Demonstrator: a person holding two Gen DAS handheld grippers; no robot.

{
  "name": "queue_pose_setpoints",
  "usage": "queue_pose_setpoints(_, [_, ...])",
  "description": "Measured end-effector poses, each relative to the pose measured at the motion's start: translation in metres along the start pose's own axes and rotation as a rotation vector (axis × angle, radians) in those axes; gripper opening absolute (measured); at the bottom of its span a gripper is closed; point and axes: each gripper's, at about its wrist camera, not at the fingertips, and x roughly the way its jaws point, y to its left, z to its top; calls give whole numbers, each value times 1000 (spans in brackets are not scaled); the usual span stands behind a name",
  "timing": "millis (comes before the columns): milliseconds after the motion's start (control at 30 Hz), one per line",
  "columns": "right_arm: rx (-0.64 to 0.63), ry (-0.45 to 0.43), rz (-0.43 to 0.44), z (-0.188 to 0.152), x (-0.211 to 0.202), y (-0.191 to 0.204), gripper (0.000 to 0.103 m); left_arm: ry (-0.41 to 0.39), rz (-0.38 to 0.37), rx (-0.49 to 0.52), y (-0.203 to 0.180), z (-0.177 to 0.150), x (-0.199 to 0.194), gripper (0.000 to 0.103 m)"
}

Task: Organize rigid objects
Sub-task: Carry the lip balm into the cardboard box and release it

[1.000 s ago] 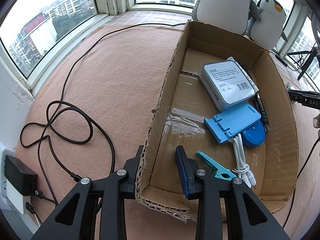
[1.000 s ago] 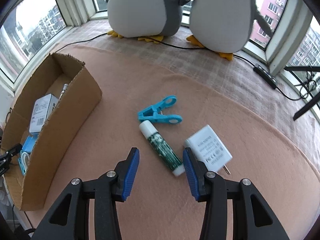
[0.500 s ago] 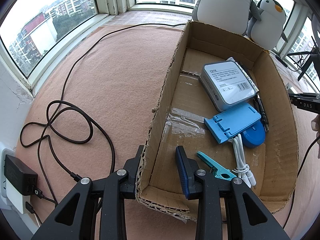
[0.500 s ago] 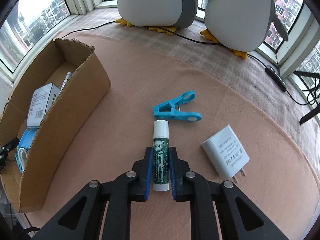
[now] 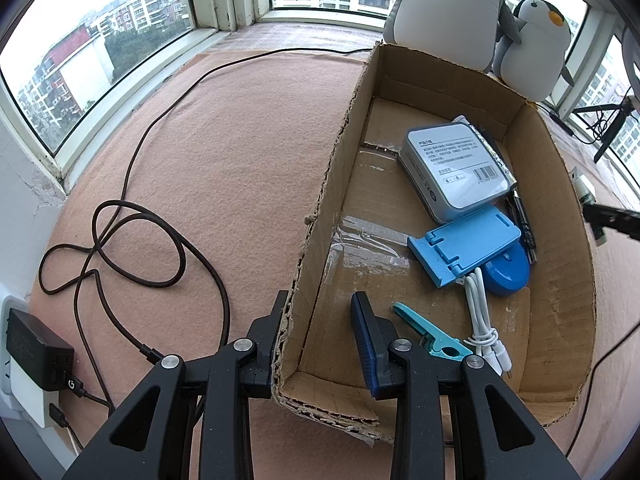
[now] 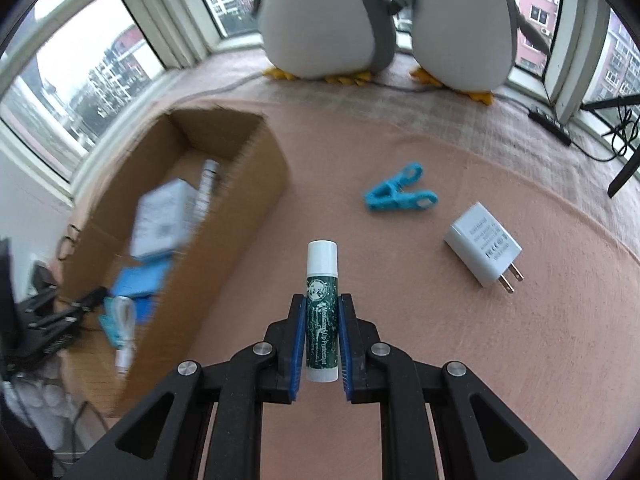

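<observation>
My right gripper [image 6: 322,304] is shut on a green and white lip balm tube [image 6: 321,308] and holds it above the pink mat, right of the cardboard box [image 6: 256,184]. A blue clothespin [image 6: 398,196] and a white charger plug [image 6: 482,248] lie on the mat ahead. My left gripper [image 5: 320,312] is open, its fingers astride the box's near left wall [image 5: 316,240]. Inside the box lie a grey tin [image 5: 456,168], a blue phone stand [image 5: 464,244], a teal clip [image 5: 428,334] and a white cable [image 5: 482,312]. The right gripper with the tube shows at the far right [image 5: 600,212].
Two plush penguins [image 6: 380,16] stand by the windows. A dark cable [image 5: 132,248] loops on the mat left of the box, running to a black adapter [image 5: 36,356]. A power strip [image 6: 550,126] and tripod legs [image 6: 618,140] are at the far right.
My right gripper closed on the lip balm tube, lifted it off the mat and swung left toward the box. The left gripper has not moved.
</observation>
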Motion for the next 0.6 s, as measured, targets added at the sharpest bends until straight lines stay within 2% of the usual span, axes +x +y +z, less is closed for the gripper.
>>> queue_pose_setpoints(267, [-86, -52, 89, 8, -26, 59, 14, -1, 0, 0, 1, -1, -1, 33])
queue_pose_setpoints(433, [-144, -36, 121, 5, -18, 91, 14, -1, 0, 0, 1, -1, -1, 33])
queue_pose_setpoints(600, [-217, -16, 109, -5, -8, 121, 14, -1, 0, 0, 1, -1, -1, 33])
